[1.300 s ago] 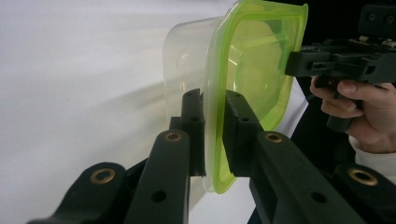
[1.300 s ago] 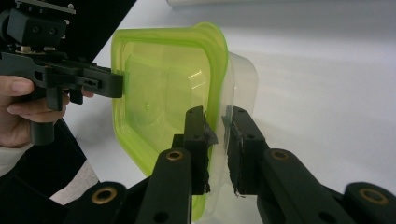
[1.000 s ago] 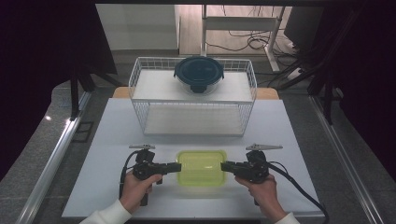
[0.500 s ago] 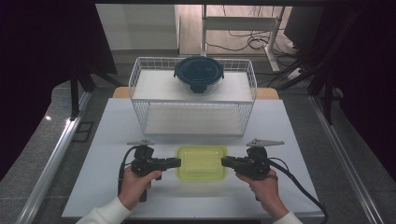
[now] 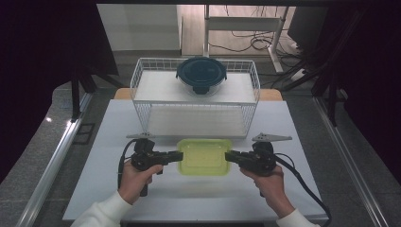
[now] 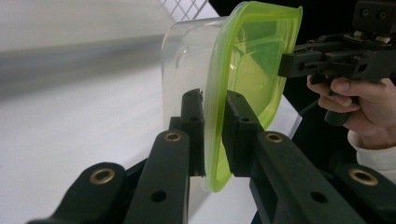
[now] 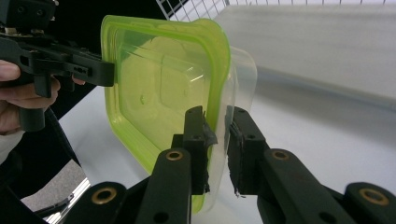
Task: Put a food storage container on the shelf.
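Green-lidded container (image 5: 204,156) | over white table (image 5: 302,137) | dark room, grey floor (image 5: 42,142)

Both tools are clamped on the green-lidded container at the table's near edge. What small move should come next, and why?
Probably a level lift, carried forward toward the wire basket. The left tool and right tool each pinch an opposite rim of the green-lidded container, so it is secured at both ends. The basket sits just behind it, with a round dark-lidded container on its top shelf.
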`<state>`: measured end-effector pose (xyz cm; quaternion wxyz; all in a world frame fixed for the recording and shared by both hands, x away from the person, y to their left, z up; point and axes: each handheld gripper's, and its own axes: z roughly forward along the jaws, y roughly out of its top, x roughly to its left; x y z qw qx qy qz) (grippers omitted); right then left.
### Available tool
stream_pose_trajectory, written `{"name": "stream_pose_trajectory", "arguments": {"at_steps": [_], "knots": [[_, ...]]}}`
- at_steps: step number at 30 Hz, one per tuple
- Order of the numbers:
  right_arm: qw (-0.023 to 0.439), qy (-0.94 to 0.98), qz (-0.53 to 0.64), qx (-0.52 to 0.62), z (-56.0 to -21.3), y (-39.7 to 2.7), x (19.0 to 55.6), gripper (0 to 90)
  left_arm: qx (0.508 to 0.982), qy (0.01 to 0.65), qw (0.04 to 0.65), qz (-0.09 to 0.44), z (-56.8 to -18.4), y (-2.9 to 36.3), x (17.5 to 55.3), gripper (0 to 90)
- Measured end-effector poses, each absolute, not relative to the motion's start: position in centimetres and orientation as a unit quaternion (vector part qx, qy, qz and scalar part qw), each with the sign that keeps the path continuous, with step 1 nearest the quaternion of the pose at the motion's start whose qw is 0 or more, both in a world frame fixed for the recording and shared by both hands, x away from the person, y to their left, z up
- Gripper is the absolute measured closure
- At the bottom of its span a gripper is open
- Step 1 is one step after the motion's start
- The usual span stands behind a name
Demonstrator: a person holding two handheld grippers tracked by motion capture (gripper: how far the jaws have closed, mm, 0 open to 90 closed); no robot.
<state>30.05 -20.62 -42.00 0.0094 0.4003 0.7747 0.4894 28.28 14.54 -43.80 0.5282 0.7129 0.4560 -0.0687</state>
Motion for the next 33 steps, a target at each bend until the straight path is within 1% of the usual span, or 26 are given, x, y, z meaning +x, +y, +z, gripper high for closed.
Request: {"name": "stream_pose_trajectory", "arguments": {"at_steps": [18,33], "knots": [[0.026,0.775,0.502,0.383,-38.6,-19.9,31.3,77.5,0.710,0.447,0.542,-0.053,-40.7,15.3,29.4,80.2],[0.038,0.766,0.525,0.369,-34.9,-19.1,33.1,77.6,0.708,0.435,0.555,-0.035,-36.7,16.2,31.3,80.2]]}}
